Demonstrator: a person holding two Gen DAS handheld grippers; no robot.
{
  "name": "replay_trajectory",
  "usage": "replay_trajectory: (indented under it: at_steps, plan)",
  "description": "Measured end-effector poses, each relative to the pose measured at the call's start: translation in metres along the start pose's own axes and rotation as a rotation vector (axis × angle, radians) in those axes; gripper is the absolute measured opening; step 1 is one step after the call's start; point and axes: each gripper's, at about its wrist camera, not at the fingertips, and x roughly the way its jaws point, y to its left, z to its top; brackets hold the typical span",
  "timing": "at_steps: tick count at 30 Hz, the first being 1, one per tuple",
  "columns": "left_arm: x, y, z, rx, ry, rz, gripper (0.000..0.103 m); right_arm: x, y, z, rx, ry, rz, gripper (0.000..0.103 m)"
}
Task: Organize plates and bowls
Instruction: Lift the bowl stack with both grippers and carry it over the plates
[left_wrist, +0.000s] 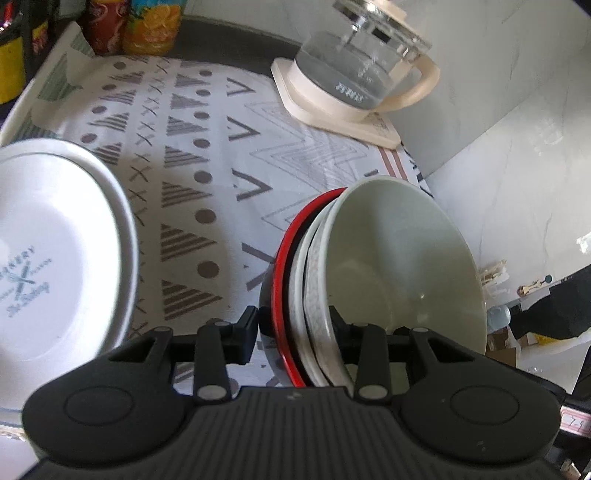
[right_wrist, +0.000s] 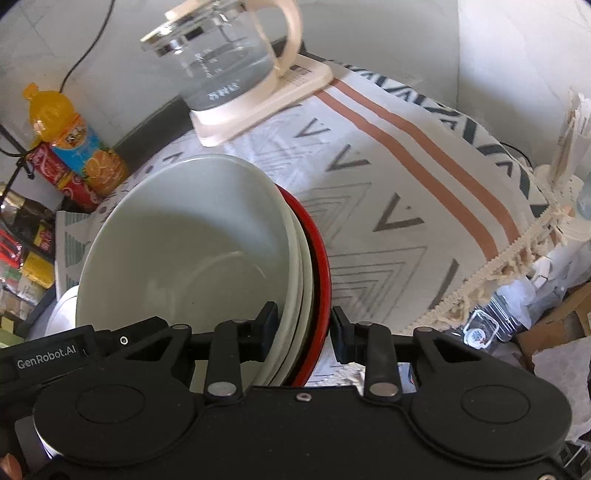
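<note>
- Ceramic bowls (left_wrist: 402, 258) nested in one stack, held tilted above the patterned cloth (left_wrist: 207, 177): a pale green one innermost, two whitish ones, then a red-rimmed black one (left_wrist: 282, 280) outermost, four by my count
- Stack's open mouth faces right in the left view and left in the right view
- Left gripper (left_wrist: 293, 328) clamps one side of the stacked rims
- Right gripper (right_wrist: 303, 328) clamps the rims on the other side
- White plates (left_wrist: 55, 266), at least two stacked, sit left of the bowls
- One glass kettle (left_wrist: 354, 62) stands at the cloth's far edge; two bottles (right_wrist: 74, 147) beyond
</note>
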Motion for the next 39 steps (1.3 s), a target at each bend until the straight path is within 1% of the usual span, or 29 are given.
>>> replay_trajectory:
  at_steps: [6,18,29,34,39]
  plan:
    - [-0.028,0.002,0.007,-0.014,-0.075,0.015,0.036,-0.012,0.020,0.009,-0.043,-0.036,0.050,0.030]
    - [-0.071,0.019,0.019,-0.083,-0.191,0.063,0.036,-0.021,0.067,0.023,-0.155,-0.048,0.140,0.030]
    - [-0.099,0.045,0.017,-0.138,-0.253,0.109,0.036,-0.021,0.100,0.025,-0.236,-0.020,0.216,0.030]
    - [-0.114,0.059,0.012,-0.170,-0.279,0.134,0.036,-0.022,0.119,0.020,-0.274,-0.010,0.239,0.030]
    - [-0.125,0.079,0.009,-0.213,-0.291,0.160,0.036,-0.015,0.140,0.015,-0.313,0.019,0.266,0.030]
